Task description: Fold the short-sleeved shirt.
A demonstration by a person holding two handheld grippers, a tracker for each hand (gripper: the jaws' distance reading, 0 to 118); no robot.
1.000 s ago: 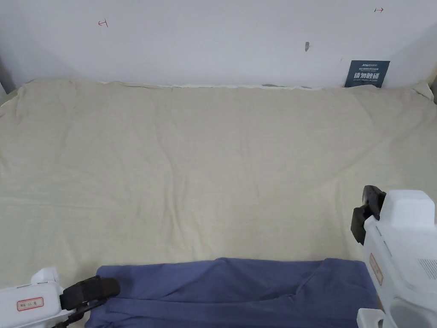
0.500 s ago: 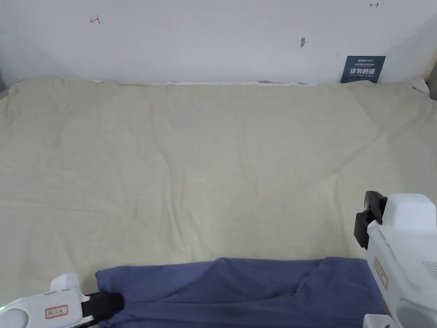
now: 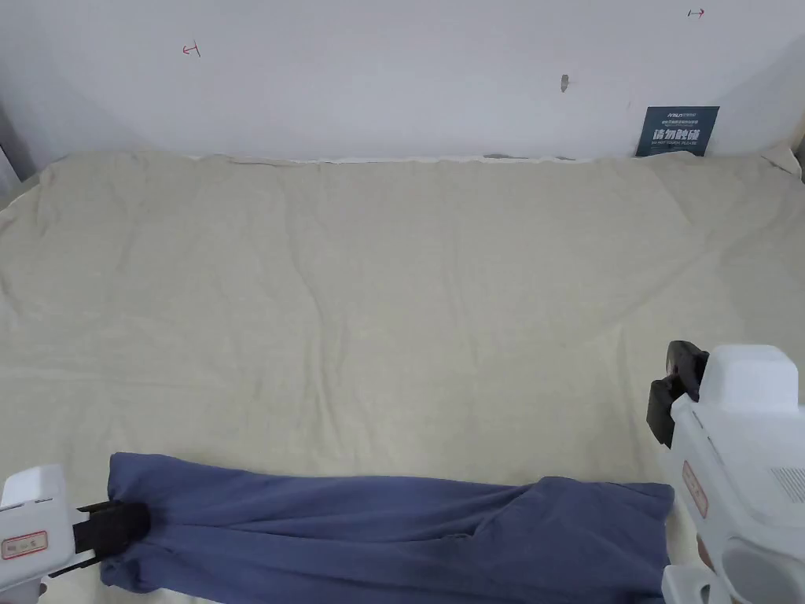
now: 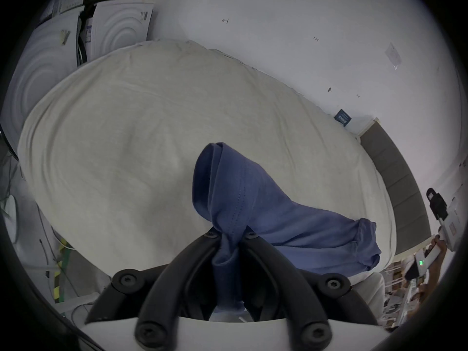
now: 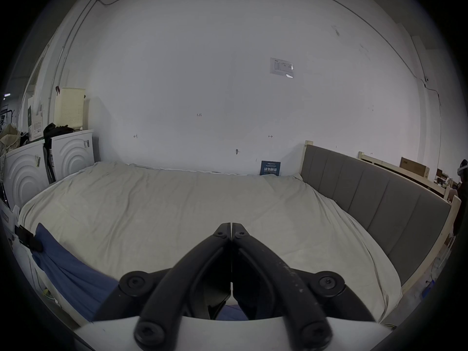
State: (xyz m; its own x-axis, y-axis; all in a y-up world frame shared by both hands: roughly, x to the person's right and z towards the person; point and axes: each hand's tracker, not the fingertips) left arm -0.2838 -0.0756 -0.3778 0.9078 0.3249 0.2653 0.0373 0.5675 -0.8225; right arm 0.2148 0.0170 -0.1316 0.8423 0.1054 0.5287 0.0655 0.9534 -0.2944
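The blue shirt [image 3: 393, 535] lies bunched along the near edge of the bed [image 3: 393, 314], long axis running left to right. The left gripper [image 4: 229, 240] is clamped on its left end. The right gripper [image 5: 231, 230] (jaws pressed together on nothing) hovers above the free right end, nearer to it.

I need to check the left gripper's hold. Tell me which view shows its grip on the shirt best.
The left gripper view: the left gripper shows both jaws pinching a bunched edge of the blue shirt up close. The head view shows it from the side at the shirt's left end. The right gripper view shows it small and distant.
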